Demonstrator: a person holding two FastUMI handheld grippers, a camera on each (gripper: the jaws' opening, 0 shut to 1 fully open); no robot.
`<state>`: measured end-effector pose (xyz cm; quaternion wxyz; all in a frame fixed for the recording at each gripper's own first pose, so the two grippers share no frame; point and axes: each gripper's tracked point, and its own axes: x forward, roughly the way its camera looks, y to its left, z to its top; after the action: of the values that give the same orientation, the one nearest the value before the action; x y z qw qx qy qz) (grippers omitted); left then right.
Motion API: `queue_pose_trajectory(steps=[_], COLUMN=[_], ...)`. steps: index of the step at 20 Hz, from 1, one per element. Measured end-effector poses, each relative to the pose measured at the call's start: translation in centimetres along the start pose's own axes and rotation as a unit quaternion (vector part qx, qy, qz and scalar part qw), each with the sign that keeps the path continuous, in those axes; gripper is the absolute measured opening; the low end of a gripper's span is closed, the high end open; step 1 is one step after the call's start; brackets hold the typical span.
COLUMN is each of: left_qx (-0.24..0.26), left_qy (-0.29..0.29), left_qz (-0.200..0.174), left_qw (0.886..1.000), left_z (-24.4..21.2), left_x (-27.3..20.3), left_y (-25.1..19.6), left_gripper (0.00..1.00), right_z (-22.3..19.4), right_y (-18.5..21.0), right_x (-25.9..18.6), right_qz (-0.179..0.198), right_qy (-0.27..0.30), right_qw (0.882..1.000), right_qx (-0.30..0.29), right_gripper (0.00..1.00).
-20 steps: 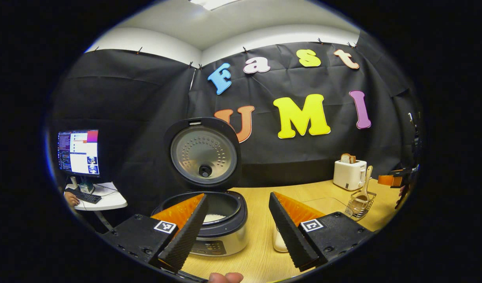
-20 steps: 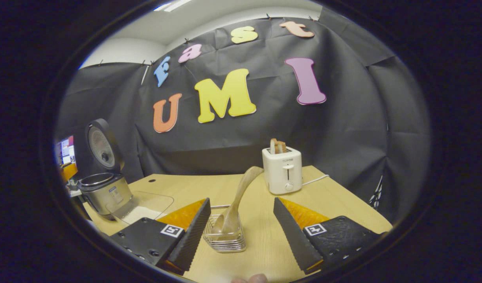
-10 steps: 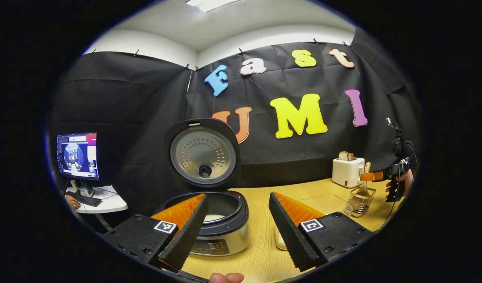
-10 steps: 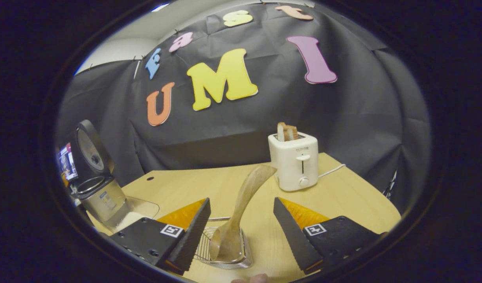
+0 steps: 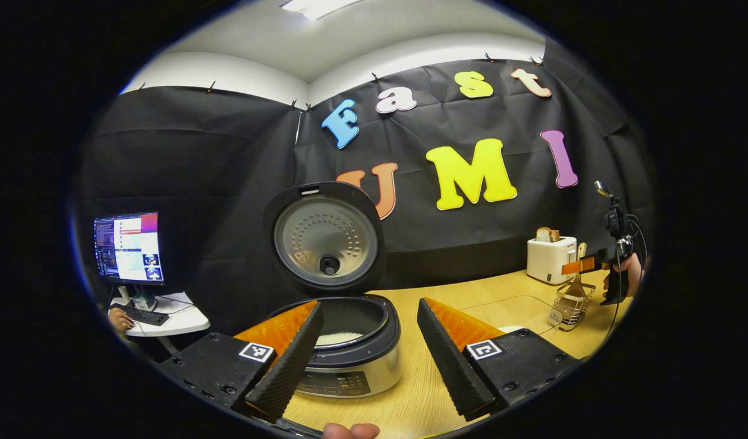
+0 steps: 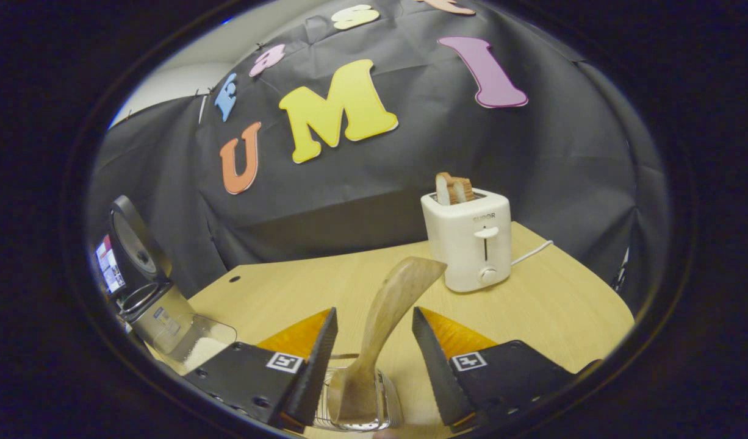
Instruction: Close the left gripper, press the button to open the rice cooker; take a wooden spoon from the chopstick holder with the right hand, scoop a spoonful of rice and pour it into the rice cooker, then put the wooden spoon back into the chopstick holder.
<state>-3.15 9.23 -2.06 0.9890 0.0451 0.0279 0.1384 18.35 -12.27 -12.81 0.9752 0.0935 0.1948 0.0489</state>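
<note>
The rice cooker (image 5: 349, 350) stands with its lid (image 5: 327, 236) up and some white rice in the pot, just behind my left gripper (image 5: 368, 360), which is open and holds nothing. The wooden spoon (image 6: 389, 305) leans in the wire chopstick holder (image 6: 383, 405). My right gripper (image 6: 371, 366) is open, one finger on each side of the spoon's handle and neither touching it. From the left gripper view, the right gripper (image 5: 584, 265) hangs over the chopstick holder (image 5: 570, 308) at the far right, with a hand (image 5: 627, 274) behind it.
A clear container of rice (image 6: 200, 347) lies beside the rice cooker (image 6: 151, 299) on the wooden table (image 6: 551, 305). A white toaster (image 6: 471, 241) with bread stands behind the holder. A monitor (image 5: 129, 247) and keyboard sit on a side table at the left.
My right gripper has moved forward and down over the holder, and its fingers have drawn closer on both sides of the spoon's handle. The left gripper has hardly shifted.
</note>
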Motion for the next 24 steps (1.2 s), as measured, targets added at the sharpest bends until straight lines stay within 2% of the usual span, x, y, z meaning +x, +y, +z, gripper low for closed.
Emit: queue_pose_trajectory(steps=[1, 2, 4, 5, 6, 7, 9, 16, 17, 21, 24], left_qx=[0.001, 0.001, 0.001, 0.0, 0.001, 0.001, 0.0, -0.008, -0.01, -0.023, -0.04], left_qy=[0.001, 0.002, 0.001, 0.001, 0.001, 0.001, 0.001, -0.003, -0.003, -0.01, -0.016], left_qz=[-0.001, -0.002, -0.005, -0.006, -0.007, -0.008, -0.011, -0.017, -0.018, -0.022, -0.032], left_qw=[1.0, 1.0, 1.0, 1.0, 1.0, 1.0, 1.0, 1.0, 1.0, 0.999, 0.999], left_z=[0.0, 0.0, 0.0, 0.0, 0.0, 0.1, 0.0, 0.1, 0.0, 0.4, 0.8], left_x=[0.1, 0.2, 0.1, 0.2, 0.3, 0.4, 0.4, 0.5, 0.6, 1.1, 1.4], left_y=[-0.1, -0.1, -0.4, -0.4, -0.6, -0.6, -0.9, -0.6, -0.6, -0.3, -0.2], left_gripper=[0.99, 0.99, 0.98, 0.98, 0.98, 0.98, 0.99, 0.99, 0.99, 0.98, 0.99], right_z=[0.1, 0.3, 0.8, 0.9, 1.0, 1.2, 1.2, 3.5, 4.3, 6.8, 9.2], right_y=[-0.1, -0.3, -0.3, 0.1, 0.5, 0.9, 1.3, 3.0, 3.2, 4.2, 6.4], right_x=[0.0, -0.1, -0.6, -0.8, -0.9, -1.4, -1.6, -3.6, -3.9, -5.6, -7.0], right_qz=[0.0, -0.003, -0.004, 0.007, 0.008, 0.015, 0.013, 0.004, 0.002, -0.013, -0.013], right_qy=[-0.002, -0.005, -0.011, -0.016, -0.015, -0.018, -0.018, -0.053, -0.058, -0.087, -0.11], right_qw=[1.0, 1.0, 1.0, 1.0, 1.0, 1.0, 1.0, 0.997, 0.997, 0.993, 0.99], right_qx=[-0.001, -0.001, -0.001, 0.005, 0.004, 0.003, -0.013, -0.053, -0.055, -0.073, -0.087], right_gripper=[0.55, 0.52, 0.22, 0.22, 0.13, 0.13, 0.03, 0.04, 0.0, 0.0, 0.0])
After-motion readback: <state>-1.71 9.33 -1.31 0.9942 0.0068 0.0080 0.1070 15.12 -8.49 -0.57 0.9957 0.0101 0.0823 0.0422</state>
